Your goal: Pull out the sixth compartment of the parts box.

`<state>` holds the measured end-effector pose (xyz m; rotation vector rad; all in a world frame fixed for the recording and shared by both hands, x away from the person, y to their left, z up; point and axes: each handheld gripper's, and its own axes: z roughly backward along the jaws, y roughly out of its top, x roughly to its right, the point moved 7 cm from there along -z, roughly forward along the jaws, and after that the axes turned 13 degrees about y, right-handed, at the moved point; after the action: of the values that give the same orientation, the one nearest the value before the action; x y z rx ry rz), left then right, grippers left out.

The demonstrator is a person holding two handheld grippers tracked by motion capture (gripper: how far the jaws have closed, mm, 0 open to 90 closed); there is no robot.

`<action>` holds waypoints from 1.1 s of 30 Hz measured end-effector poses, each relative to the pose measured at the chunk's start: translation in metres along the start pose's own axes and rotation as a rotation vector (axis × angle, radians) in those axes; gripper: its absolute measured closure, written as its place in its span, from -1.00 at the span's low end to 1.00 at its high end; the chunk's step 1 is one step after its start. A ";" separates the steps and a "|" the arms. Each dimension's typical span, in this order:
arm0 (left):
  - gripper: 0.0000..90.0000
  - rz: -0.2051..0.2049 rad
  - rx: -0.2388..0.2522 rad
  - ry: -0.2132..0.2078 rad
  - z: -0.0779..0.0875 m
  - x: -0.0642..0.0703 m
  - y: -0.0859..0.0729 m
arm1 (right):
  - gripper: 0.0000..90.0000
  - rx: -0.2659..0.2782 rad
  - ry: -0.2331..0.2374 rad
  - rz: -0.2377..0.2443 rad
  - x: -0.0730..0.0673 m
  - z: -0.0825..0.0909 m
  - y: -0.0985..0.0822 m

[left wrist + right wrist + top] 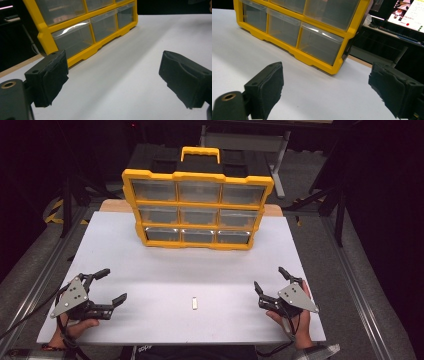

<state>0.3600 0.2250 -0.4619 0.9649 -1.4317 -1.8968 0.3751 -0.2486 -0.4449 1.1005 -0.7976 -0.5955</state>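
A yellow drawer cabinet (197,200) with three rows of clear drawers stands upright at the back of the white table (150,265). A small white block (194,303) lies near the front edge, midway between the two hands. My left gripper (113,286) rests at the front left, jaws wide apart with nothing between them. My right gripper (270,278) sits at the front right, also open and empty. The left gripper view looks past its black pads (52,77) at the cabinet (85,27). In the right gripper view the cabinet (312,32) stands beyond the pads (268,90).
A wooden board edge (112,205) pokes out behind the table. Metal rails (350,285) run along both sides of the table, with dark floor and stand legs beyond. A lit screen (409,13) glows at the far right in the right gripper view.
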 end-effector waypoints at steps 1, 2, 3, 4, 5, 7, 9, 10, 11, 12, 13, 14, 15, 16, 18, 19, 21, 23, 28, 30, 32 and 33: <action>-0.79 0.000 -0.001 0.000 -0.001 0.000 0.000 | -0.71 -0.004 -0.002 0.001 0.000 0.000 0.000; -0.79 0.000 -0.001 0.000 -0.001 0.000 0.000 | -0.71 -0.010 -0.007 0.006 0.000 -0.001 -0.001; -0.79 -0.002 -0.010 -0.002 -0.002 0.001 -0.001 | -0.71 -0.015 -0.013 0.008 0.000 -0.002 -0.002; -0.79 -0.008 -0.023 -0.005 -0.002 0.001 -0.003 | -0.71 -0.022 -0.015 0.007 0.000 -0.002 -0.003; -0.79 -0.011 -0.025 -0.009 -0.002 0.002 -0.003 | -0.71 -0.027 -0.014 0.006 0.000 -0.003 -0.004; -0.79 -0.018 -0.027 -0.009 -0.003 0.002 -0.004 | -0.71 -0.029 -0.014 0.002 0.000 -0.004 -0.005; -0.79 -0.016 -0.027 -0.014 -0.002 0.002 -0.005 | -0.71 -0.031 -0.010 0.003 0.000 -0.005 -0.004; -0.79 -0.016 -0.027 -0.014 -0.002 0.002 -0.005 | -0.71 -0.031 -0.010 0.003 0.000 -0.005 -0.004; -0.79 -0.019 -0.031 -0.012 -0.002 0.001 -0.006 | -0.71 -0.034 -0.006 0.015 -0.001 -0.006 -0.003; -0.79 -0.009 -0.035 -0.015 -0.002 0.000 -0.007 | -0.71 -0.037 -0.006 0.015 -0.001 -0.007 -0.003; -0.79 -0.012 -0.038 -0.016 -0.002 0.000 -0.007 | -0.71 -0.040 -0.010 0.012 -0.001 -0.008 -0.002; -0.79 -0.016 -0.040 -0.016 -0.002 0.000 -0.007 | -0.71 -0.040 -0.007 0.008 -0.001 -0.009 -0.002; -0.79 -0.017 -0.040 -0.017 -0.002 0.001 -0.007 | -0.72 -0.040 -0.003 0.007 -0.001 -0.010 -0.002; -0.79 -0.017 -0.040 -0.017 -0.002 0.001 -0.007 | -0.72 -0.045 -0.009 0.013 0.000 -0.012 -0.001; -0.79 -0.020 -0.043 -0.019 -0.003 0.000 -0.008 | -0.72 -0.044 -0.009 0.032 0.000 -0.014 0.002; -0.79 -0.020 -0.052 -0.018 -0.004 0.001 -0.009 | -0.72 -0.043 -0.009 0.036 0.001 -0.016 0.004; -0.79 -0.020 -0.052 -0.019 -0.005 0.001 -0.009 | -0.72 -0.044 -0.014 0.036 0.002 -0.018 0.006; -0.79 -0.019 -0.057 -0.022 -0.006 0.001 -0.010 | -0.72 -0.038 -0.013 0.031 0.006 -0.024 0.010; -0.79 -0.022 -0.066 -0.023 -0.006 0.002 -0.011 | -0.72 -0.055 -0.025 0.037 0.013 -0.038 0.015; -0.79 -0.016 -0.067 -0.030 -0.007 0.002 -0.012 | -0.71 -0.065 -0.020 0.037 0.016 -0.045 0.019; -0.79 -0.012 -0.071 -0.038 -0.008 0.003 -0.012 | -0.69 -0.066 0.009 0.032 0.018 -0.052 0.024; -0.79 -0.011 -0.068 -0.034 -0.008 0.003 -0.012 | -0.69 -0.069 0.020 0.028 0.019 -0.054 0.025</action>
<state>0.3645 0.2219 -0.4757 0.9143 -1.3743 -1.9664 0.4310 -0.2252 -0.4287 1.0295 -0.7685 -0.5830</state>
